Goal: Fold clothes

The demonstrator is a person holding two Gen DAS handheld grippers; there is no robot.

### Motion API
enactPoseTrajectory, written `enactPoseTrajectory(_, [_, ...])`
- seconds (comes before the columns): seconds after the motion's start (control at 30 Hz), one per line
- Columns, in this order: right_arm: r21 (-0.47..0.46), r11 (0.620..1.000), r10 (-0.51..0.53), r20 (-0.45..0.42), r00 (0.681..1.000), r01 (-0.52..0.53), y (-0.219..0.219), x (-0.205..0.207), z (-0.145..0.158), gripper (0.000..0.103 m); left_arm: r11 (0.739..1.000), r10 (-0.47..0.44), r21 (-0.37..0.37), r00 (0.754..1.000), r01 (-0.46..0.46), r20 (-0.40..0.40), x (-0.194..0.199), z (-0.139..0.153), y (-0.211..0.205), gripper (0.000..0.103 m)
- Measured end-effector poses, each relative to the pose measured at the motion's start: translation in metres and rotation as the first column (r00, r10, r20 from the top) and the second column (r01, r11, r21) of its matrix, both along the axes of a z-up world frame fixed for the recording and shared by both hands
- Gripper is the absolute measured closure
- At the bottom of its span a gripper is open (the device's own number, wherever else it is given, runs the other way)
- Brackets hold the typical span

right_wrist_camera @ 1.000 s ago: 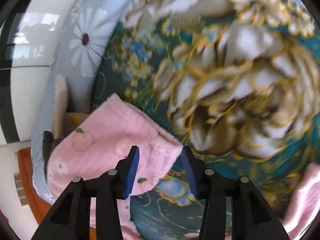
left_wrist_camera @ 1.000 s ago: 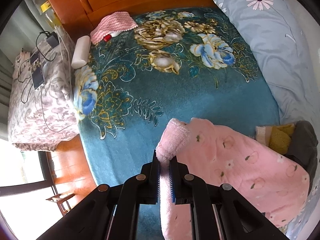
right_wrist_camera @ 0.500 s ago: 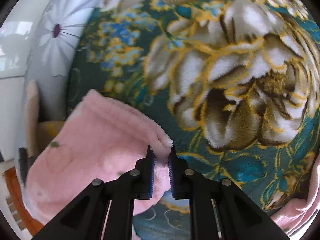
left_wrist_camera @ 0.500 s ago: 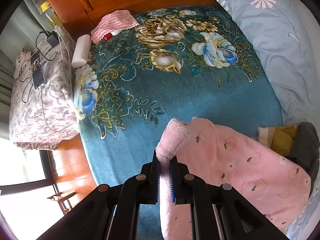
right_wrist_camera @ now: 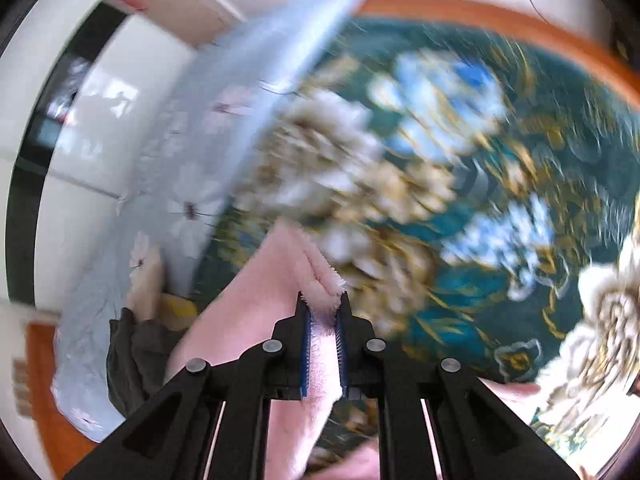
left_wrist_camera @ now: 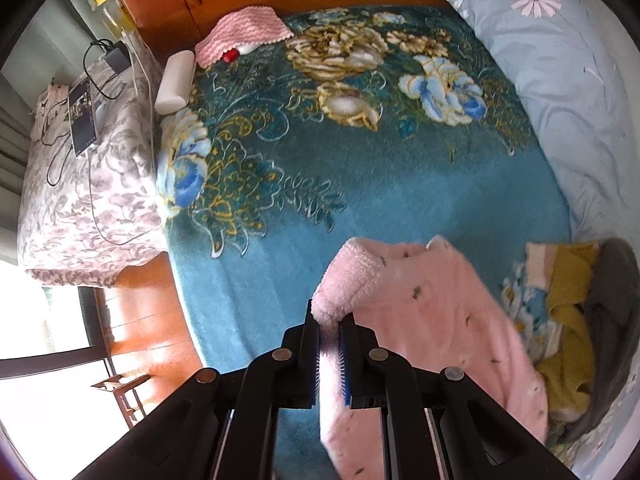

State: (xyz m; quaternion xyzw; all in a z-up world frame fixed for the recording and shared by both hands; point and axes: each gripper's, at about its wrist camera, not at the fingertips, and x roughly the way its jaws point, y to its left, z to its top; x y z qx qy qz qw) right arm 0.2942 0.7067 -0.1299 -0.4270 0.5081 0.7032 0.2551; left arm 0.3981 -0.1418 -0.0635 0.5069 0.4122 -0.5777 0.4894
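The pink fleece garment (left_wrist_camera: 436,320) is hanging over the teal floral blanket (left_wrist_camera: 360,184), pinched at two edges. Its fluffy rim is bunching up just beyond the left gripper (left_wrist_camera: 329,344), whose blue pads are pressing narrowly on the fabric, the rest draping to the right and toward the near side. In the blurred right wrist view, the right gripper (right_wrist_camera: 323,332) is also clamping a folded edge of the same garment between nearly closed pads. To the right, a yellow garment (left_wrist_camera: 568,304) and a grey garment (left_wrist_camera: 616,304) are lying beside a light blue quilt (left_wrist_camera: 560,80).
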Motion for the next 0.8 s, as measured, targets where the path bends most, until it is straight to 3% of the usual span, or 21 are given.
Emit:
enactPoseTrajectory(0.13, [-0.083, 0.995, -0.045, 0.095, 0.994, 0.053, 0.013, 0.026, -0.046, 0.091, 1.0, -0.018, 0.013, 1.0, 0.018, -0.007, 0.004, 0.0, 0.01, 0.093])
enactPoseTrajectory(0.27, [-0.073, 0.995, -0.056, 0.115, 0.992, 0.064, 0.01, 0.027, -0.049, 0.085, 0.999, -0.034, 0.013, 0.998, 0.035, -0.054, 0.008, 0.009, 0.01, 0.093])
enactPoseTrajectory(0.33, [-0.023, 0.998, -0.047, 0.123, 0.991, 0.05, 0.009, 0.025, -0.035, 0.08, 0.999, -0.046, 0.015, 0.996, 0.047, -0.078, 0.011, 0.011, 0.007, 0.093])
enactPoseTrajectory(0.37, [0.015, 0.999, -0.046, 0.129, 0.991, 0.044, 0.009, 0.025, -0.026, 0.071, 0.998, -0.052, 0.016, 0.995, 0.053, -0.091, 0.012, 0.012, 0.006, 0.093])
enactPoseTrajectory(0.47, [0.094, 0.996, -0.014, 0.108, 0.994, 0.004, -0.004, 0.023, 0.005, 0.069, 0.997, -0.073, 0.021, 0.991, 0.075, -0.109, 0.017, 0.006, 0.0, 0.093])
enactPoseTrajectory(0.6, [0.108, 0.983, 0.14, 0.078, 0.987, -0.148, -0.062, 0.002, 0.033, 0.067, 0.994, -0.09, 0.051, 0.988, 0.097, -0.129, 0.026, -0.013, -0.011, 0.093])
enactPoseTrajectory(0.7, [0.097, 0.944, 0.309, 0.074, 0.948, -0.315, -0.132, -0.027, 0.045, 0.066, 0.989, -0.108, 0.082, 0.985, 0.12, -0.137, 0.034, -0.032, -0.025, 0.093])
enactPoseTrajectory(0.8, [0.063, 0.852, 0.516, 0.065, 0.854, -0.519, -0.232, -0.07, 0.049, 0.062, 0.98, -0.12, 0.138, 0.982, 0.14, -0.145, 0.044, -0.058, -0.043, 0.093])
